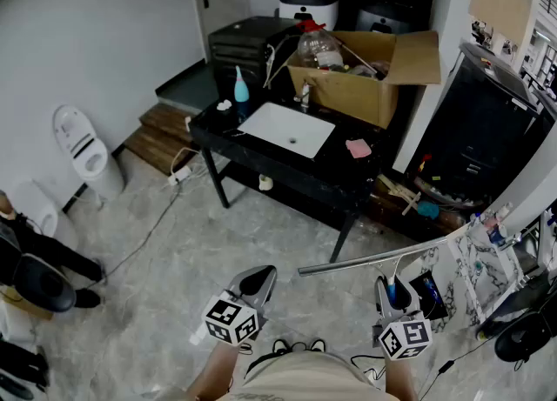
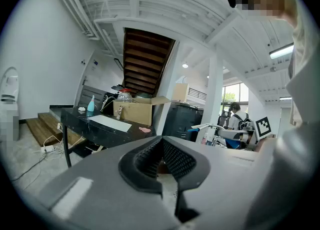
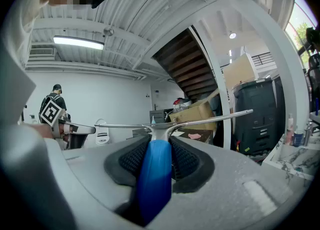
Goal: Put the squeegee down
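My right gripper (image 1: 389, 287) (image 3: 156, 146) is shut on the squeegee's blue handle (image 3: 154, 180). The squeegee (image 1: 374, 256) has a long metal blade (image 3: 170, 123) that stretches level across in front of the jaws. In the head view it hangs over the floor, short of the black sink table (image 1: 339, 183). My left gripper (image 1: 254, 284) (image 2: 161, 160) is held low at the left with its jaws closed together and nothing between them.
The black table carries a white basin (image 1: 287, 128), a blue bottle (image 1: 240, 84), a pink cloth (image 1: 358, 148) and a cardboard box (image 1: 365, 69). A marble-patterned counter (image 1: 487, 260) stands at the right. Wooden steps (image 1: 161, 134) and a cable (image 1: 148, 234) lie at the left.
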